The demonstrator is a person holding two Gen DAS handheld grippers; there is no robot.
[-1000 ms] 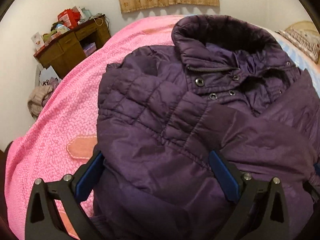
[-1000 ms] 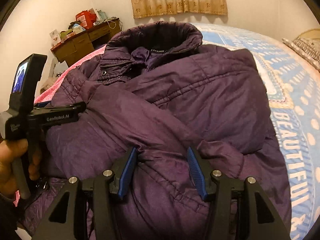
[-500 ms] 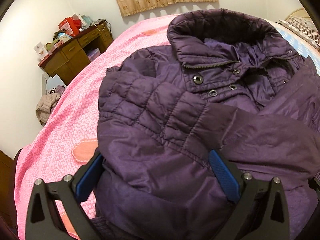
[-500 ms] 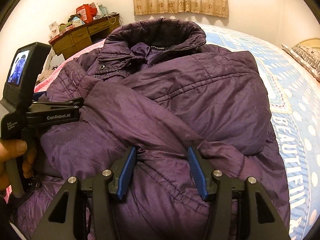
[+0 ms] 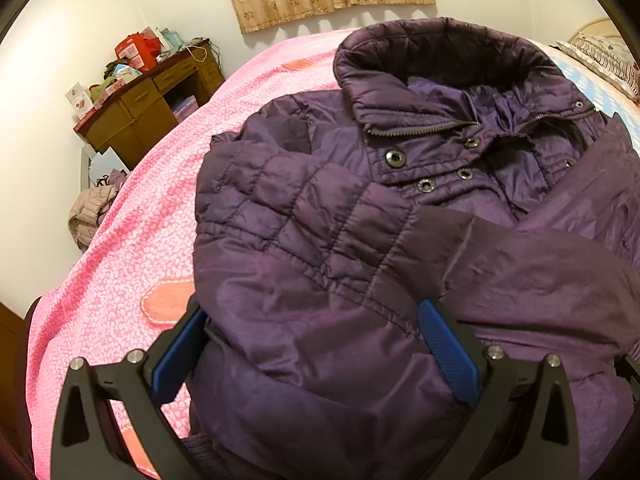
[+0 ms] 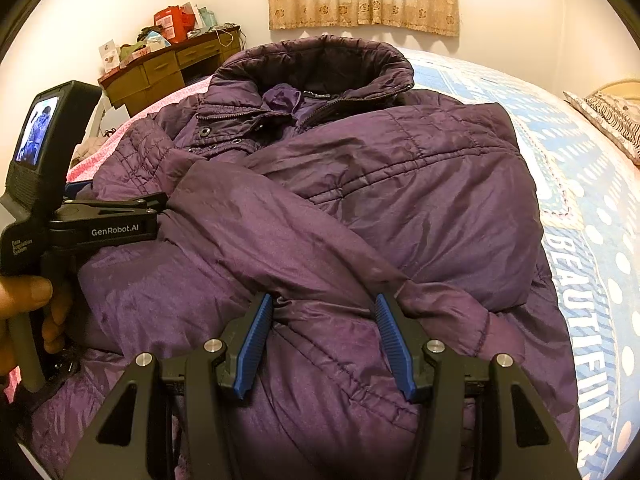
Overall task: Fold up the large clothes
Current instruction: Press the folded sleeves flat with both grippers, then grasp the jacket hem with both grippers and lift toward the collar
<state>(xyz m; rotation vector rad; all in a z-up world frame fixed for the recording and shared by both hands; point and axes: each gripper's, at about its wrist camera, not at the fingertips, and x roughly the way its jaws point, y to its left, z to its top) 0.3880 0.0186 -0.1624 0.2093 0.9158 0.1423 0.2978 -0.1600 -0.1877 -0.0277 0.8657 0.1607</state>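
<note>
A purple quilted jacket (image 5: 340,240) lies face up on the bed, collar (image 5: 432,52) at the far end, both sleeves folded across the chest. It also fills the right wrist view (image 6: 380,200). My left gripper (image 5: 316,336) is open wide, its blue pads either side of a bulge of the jacket's lower left part. My right gripper (image 6: 324,324) is open over the folded sleeve (image 6: 280,232) near the hem, with fabric between its pads. The left gripper's body (image 6: 104,228), held by a hand, shows at the jacket's left edge in the right wrist view.
The jacket lies on a bed with a pink cover (image 5: 120,240) on the left and a blue patterned cover (image 6: 592,240) on the right. A cluttered wooden desk (image 5: 148,100) stands by the far wall. A pillow (image 6: 612,116) lies at the right. Curtains hang behind.
Both grippers have moved slightly forward toward the collar, so the jacket looks nearer. Both grippers stay open and the sleeves have not shifted.
</note>
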